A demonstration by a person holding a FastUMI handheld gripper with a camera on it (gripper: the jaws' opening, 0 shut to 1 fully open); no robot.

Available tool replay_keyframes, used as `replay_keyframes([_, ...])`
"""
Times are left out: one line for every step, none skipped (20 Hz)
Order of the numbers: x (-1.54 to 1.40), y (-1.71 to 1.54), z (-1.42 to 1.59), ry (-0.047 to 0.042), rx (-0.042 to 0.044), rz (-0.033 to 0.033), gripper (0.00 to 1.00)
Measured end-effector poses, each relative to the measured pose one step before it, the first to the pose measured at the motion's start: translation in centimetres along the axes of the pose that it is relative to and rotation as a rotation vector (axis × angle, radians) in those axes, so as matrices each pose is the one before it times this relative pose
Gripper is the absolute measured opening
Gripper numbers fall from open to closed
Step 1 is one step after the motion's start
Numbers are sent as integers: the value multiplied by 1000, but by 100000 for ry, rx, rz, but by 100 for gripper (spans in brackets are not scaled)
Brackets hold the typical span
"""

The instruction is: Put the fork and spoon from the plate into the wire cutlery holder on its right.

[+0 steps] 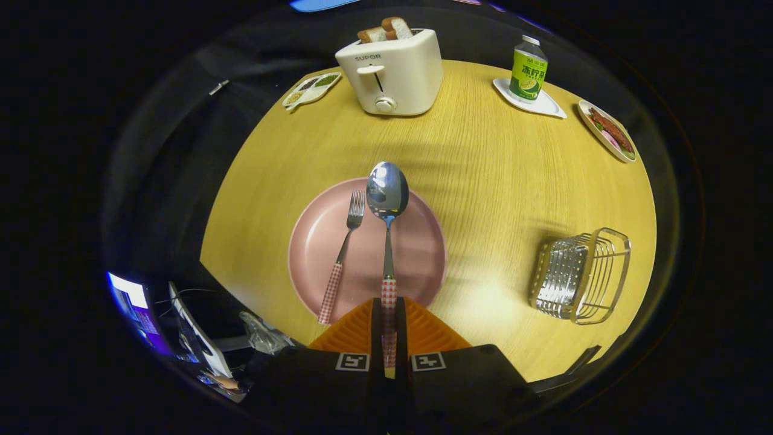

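I've got the gripper point(389, 326) clamped on the checked-handled steel spoon point(387, 199), raised over the round pink plate point(314, 241). Matching fork point(344, 254) lies on the plate; wire cutlery holder point(580, 275) holds nothing, both left.

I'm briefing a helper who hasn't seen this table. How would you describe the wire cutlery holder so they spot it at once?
Start at the round wooden table and find the pink plate, where the fork lies and the gripper is shut on the spoon handle. To the plate's right stands the wire cutlery holder. It is the only open metal basket there, all thin bars.
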State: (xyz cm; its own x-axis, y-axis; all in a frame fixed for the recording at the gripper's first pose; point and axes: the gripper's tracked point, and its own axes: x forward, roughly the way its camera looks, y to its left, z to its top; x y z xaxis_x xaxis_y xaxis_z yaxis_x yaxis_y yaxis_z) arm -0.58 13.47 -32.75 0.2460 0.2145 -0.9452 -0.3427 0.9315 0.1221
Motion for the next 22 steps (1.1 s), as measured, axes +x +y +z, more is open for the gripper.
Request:
replay_keyframes([-1480, -638, -118, 332, -669, 1369, 10])
replay_keyframes([-1341, -881, -210, 868, -839, 1096, 10])
replay_keyframes([-1502, -1091, -372, 1014, -731, 780, 10])
replay_keyframes([-1363, -1299, -378, 1270, -852, -25, 10])
replay_keyframes([-1177, -1468, -426, 1444, -957, -429, 10])
replay_keyframes([-1348, -1554, -592, 1897, -1051, -736, 10])
replay_keyframes([-1160, -1414, -477, 1881, -1063, -783, 10])
replay_keyframes([-1073, -1482, -613, 2681, -1400, -997, 10])
replay_keyframes([-955, -1439, -536, 2414, -1331, -820, 10])
replay_keyframes([-886, -1268, -652, 2863, -1265, -530, 10])
replay_keyframes([-578, -1096, -560, 3507, -1012, -543, 10])
replay_keyframes([-417, -914, -384, 3313, -683, -157, 10])
replay_keyframes([-318, -893, -190, 3066, -696, -112, 10])
replay_keyframes([-186, -714, -117, 2711, -511, -368, 10])
replay_keyframes([-70, -603, -72, 3303, -977, -236, 10])
replay_keyframes([41, -603, -72, 3277, -1300, -310, 10])
replay_keyframes([137, -433, -154, 3544, -1390, -570, 10])
replay_keyframes([201, -230, -95, 3765, -1736, -84, 10])
replay_keyframes([157, -263, -151, 3804, -1753, 131, 10])
replay_keyframes([197, -451, -145, 3589, -1696, -484, 10])
replay_keyframes([215, -492, -280, 3963, -1654, -514, 10])
replay_keyframes([253, -266, 37, 2116, -744, -298, 10])
